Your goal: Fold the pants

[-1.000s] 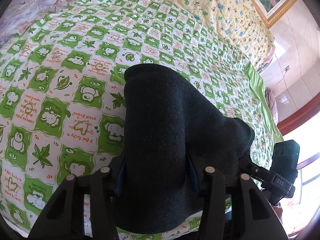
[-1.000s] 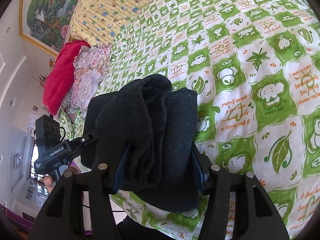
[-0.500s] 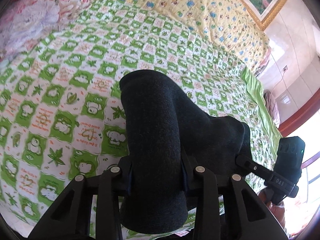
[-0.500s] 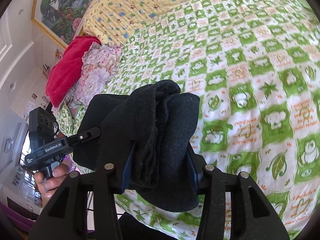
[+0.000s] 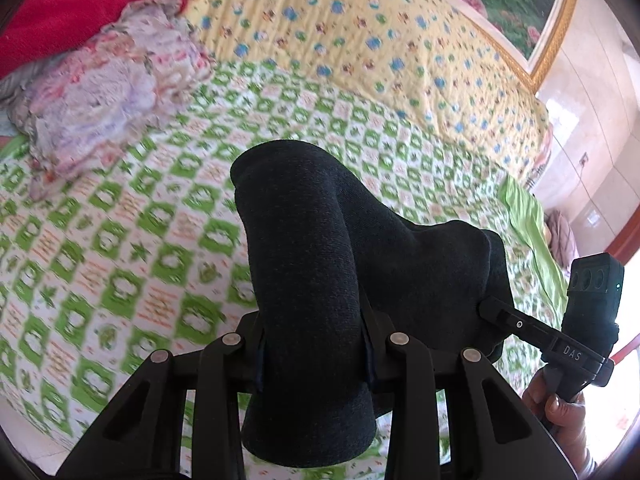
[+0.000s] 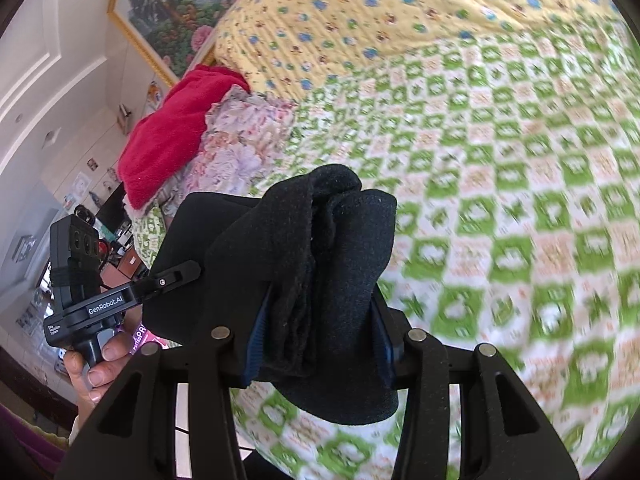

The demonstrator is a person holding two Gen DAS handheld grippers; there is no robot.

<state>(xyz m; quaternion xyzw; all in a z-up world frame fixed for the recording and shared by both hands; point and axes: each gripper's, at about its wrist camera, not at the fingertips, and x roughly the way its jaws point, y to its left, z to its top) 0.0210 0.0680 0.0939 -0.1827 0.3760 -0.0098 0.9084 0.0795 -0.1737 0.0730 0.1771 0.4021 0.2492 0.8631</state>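
The dark pants point(image 5: 304, 248) hang as a thick bundle above the bed, held at both ends. In the left wrist view my left gripper point(image 5: 314, 344) is shut on a smooth rolled part of the fabric, which bulges up and away from the pads. My right gripper point(image 6: 322, 336) is shut on several bunched layers of the pants point(image 6: 340, 240) in the right wrist view. The cloth spans between the two grippers. Each view shows the other gripper beside the bundle, with a hand point(image 6: 100, 364) on its handle. The fingertips are hidden by fabric.
A green and white checked bed cover point(image 5: 120, 280) lies under the pants. A yellow patterned quilt point(image 5: 360, 40) lies at the head of the bed. A red blanket point(image 6: 172, 128) and floral bedding point(image 5: 100, 100) are piled at one side. A framed painting point(image 6: 172, 0) hangs behind.
Both grippers have risen with the pants and tilted up, so more of the head of the bed shows. Their jaws have narrowed on the fabric.
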